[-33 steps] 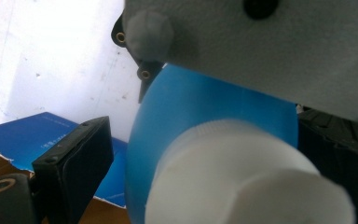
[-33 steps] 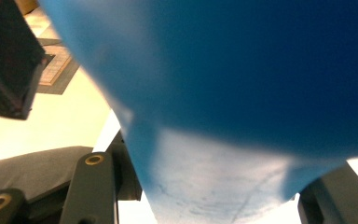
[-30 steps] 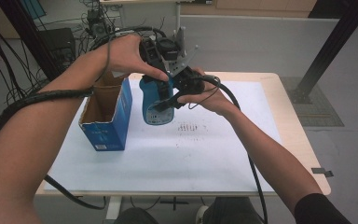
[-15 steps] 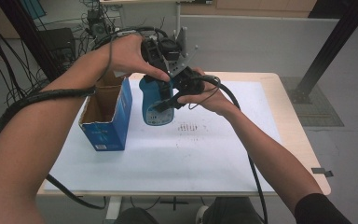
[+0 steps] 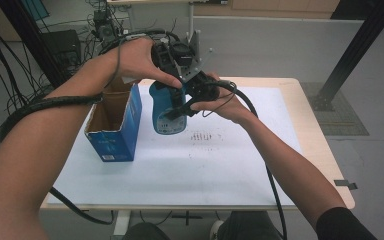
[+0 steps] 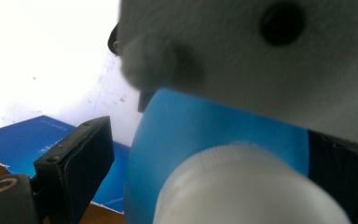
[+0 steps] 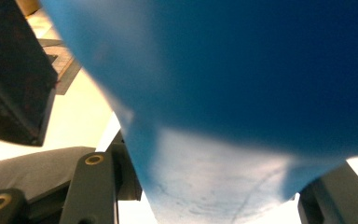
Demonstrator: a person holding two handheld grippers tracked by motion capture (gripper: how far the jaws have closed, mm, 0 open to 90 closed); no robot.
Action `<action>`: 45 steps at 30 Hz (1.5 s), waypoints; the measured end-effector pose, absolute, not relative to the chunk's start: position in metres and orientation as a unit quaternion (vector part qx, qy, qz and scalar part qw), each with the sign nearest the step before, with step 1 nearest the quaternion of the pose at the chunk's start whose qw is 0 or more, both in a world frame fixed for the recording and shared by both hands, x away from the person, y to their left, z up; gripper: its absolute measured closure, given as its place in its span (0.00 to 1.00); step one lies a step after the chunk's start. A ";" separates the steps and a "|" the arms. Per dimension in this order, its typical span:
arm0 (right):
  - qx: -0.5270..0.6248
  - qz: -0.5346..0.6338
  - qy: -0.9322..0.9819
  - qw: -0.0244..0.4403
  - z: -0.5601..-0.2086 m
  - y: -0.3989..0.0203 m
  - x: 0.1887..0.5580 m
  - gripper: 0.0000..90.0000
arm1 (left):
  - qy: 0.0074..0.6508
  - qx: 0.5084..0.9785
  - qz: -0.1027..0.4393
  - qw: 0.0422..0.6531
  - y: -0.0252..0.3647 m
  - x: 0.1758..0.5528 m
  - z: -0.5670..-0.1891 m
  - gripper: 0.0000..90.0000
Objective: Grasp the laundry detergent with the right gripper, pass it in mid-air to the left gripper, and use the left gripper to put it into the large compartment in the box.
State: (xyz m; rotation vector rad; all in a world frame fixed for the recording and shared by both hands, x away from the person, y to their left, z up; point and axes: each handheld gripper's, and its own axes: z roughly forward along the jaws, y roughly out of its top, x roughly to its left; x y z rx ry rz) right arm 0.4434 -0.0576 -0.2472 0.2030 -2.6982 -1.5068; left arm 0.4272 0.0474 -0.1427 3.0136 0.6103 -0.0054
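Observation:
A blue bottle (image 5: 167, 117) with a white cap (image 6: 242, 186) hangs upright above the table, beside the box. My right gripper (image 5: 187, 102) is shut on the bottle's body (image 7: 242, 70), and one black pad (image 7: 14, 79) stands close at its side. My left gripper (image 5: 169, 82) comes down from above, open around the neck and cap. Its one visible pad (image 6: 79, 158) stands a little apart from the bottle's shoulder (image 6: 205, 126); the other jaw is mostly hidden behind the cap.
An open-topped blue cardboard box (image 5: 112, 125) stands on the white sheet (image 5: 205, 170) left of the bottle, its side (image 6: 37, 135) also below my left jaw. The wooden table (image 5: 310, 150) has free room at right and front. Cables trail over both forearms.

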 end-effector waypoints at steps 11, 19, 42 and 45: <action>0.064 -0.487 -0.871 0.023 -0.247 -0.059 0.444 0.48 | 0.197 0.980 0.000 0.035 0.047 0.427 -0.142 0.09; 0.064 -0.489 -0.869 0.025 -0.247 -0.058 0.443 0.48 | 0.197 0.980 0.001 0.033 0.046 0.427 -0.142 0.09; 0.062 -0.489 -0.870 0.023 -0.247 -0.060 0.443 0.48 | 0.196 0.980 0.002 0.034 0.047 0.426 -0.138 0.09; 0.062 -0.488 -0.870 0.024 -0.247 -0.060 0.444 0.48 | 0.196 0.980 0.002 0.034 0.047 0.426 -0.138 0.09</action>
